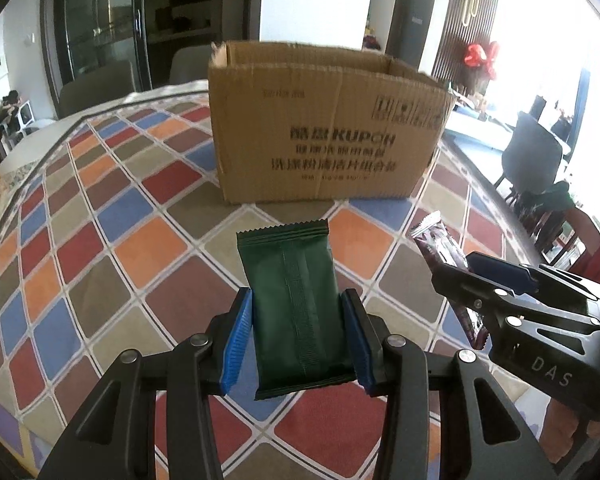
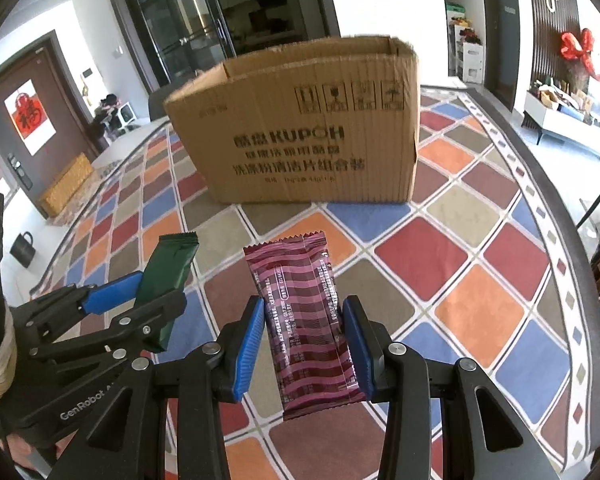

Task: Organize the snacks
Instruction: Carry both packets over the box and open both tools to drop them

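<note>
The left gripper [image 1: 298,334] is closed on a dark green snack packet [image 1: 296,312], which fills the lower centre of the left wrist view with its seam side facing the camera. The right gripper [image 2: 304,344] is closed on a maroon striped snack packet [image 2: 306,328], in the lower centre of the right wrist view. Both packets are lifted off the checked tablecloth [image 1: 100,240]. The open cardboard box [image 1: 324,128] stands in the upper centre of both views, apart from the packets, and its inside is not visible from here.

I judge that both packets must go into the box, and several things could fail. Each packet is held only by its lower half, squeezed at the two side edges, so the foil may bend or slide between the blue pads [image 1: 236,344] if the hand swings quickly. The box wall is tall (its top rim sits well above the packets in the frame), so a packet carried too low would hit the front wall and be pushed out of the grip. The two grippers are also near each other; the right one appears at the right edge of the left wrist view, so they may collide over the opening if they go in together. A release too early would drop the packet in front of the box.
</note>
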Tool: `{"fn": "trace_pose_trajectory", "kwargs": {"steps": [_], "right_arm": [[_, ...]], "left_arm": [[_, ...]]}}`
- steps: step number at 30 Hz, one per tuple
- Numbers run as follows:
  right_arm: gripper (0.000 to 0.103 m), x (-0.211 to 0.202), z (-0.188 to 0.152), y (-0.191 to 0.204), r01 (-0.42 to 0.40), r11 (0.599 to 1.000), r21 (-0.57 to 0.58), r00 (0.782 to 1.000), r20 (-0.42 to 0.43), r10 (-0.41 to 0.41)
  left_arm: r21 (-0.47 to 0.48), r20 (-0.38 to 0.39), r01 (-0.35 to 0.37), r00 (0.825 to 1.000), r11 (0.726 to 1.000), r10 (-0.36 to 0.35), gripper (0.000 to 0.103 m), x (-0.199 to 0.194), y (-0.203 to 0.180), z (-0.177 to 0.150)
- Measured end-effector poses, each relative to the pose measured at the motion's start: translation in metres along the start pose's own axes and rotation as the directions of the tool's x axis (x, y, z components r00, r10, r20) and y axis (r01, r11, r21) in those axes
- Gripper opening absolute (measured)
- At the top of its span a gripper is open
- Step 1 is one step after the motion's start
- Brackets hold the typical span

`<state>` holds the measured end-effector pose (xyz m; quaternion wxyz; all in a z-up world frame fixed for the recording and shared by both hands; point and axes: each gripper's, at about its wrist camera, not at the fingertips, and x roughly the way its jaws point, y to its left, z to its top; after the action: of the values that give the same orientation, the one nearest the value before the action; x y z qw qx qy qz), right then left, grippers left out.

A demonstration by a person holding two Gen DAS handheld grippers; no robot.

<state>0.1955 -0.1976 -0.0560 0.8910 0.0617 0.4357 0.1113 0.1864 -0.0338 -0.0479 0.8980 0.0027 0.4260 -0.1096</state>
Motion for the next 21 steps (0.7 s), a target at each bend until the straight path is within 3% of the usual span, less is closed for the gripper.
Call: {"fn": "trace_pose_trajectory", "kwargs": {"steps": [21], "right_arm": [[0.041, -0.036, 0.073, 0.007, 0.026, 1.0, -0.001, 0.984, 0.176, -0.026]], "left_arm": [[0.032, 0.206, -0.02, 0.978, 0.999, 0.013, 0.044, -0.04, 0.004, 0.076]]}}
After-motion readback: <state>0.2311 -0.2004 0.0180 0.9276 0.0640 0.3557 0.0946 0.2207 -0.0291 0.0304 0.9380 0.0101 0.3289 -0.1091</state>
